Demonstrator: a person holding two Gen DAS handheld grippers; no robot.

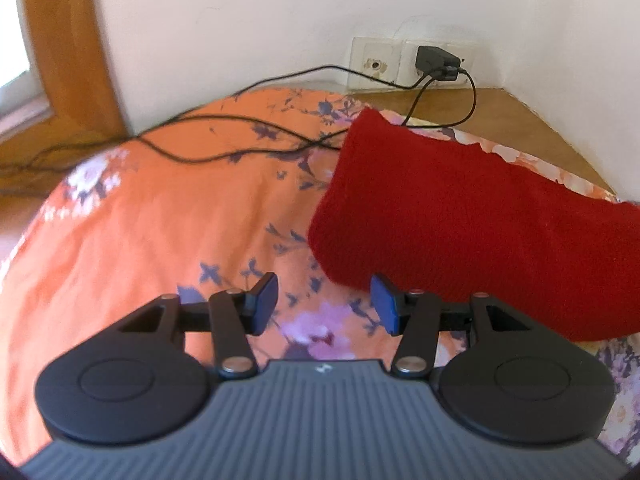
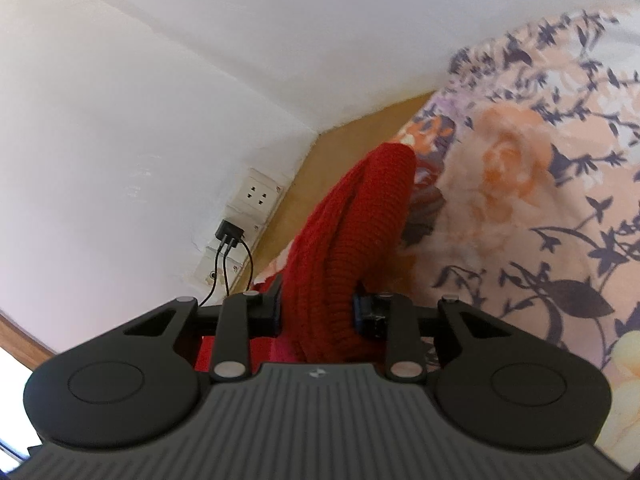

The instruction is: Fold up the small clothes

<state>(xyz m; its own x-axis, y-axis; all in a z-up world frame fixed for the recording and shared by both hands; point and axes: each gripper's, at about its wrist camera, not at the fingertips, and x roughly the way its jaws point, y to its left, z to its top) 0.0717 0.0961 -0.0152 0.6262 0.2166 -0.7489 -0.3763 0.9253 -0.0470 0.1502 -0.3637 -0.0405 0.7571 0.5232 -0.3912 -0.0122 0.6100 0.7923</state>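
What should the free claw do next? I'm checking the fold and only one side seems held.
Probably bring the open left claw forward to pinch the near edge of the red knitted garment. Its pads are empty above the orange floral bedsheet, just short of the fabric, while the right claw is closed on a bunched end, so one side lacks a hold.

An orange floral bedsheet [image 1: 160,208] covers the bed. A black charger [image 1: 436,62] sits in a wall socket [image 1: 374,65], its cables [image 1: 224,152] trailing across the sheet.
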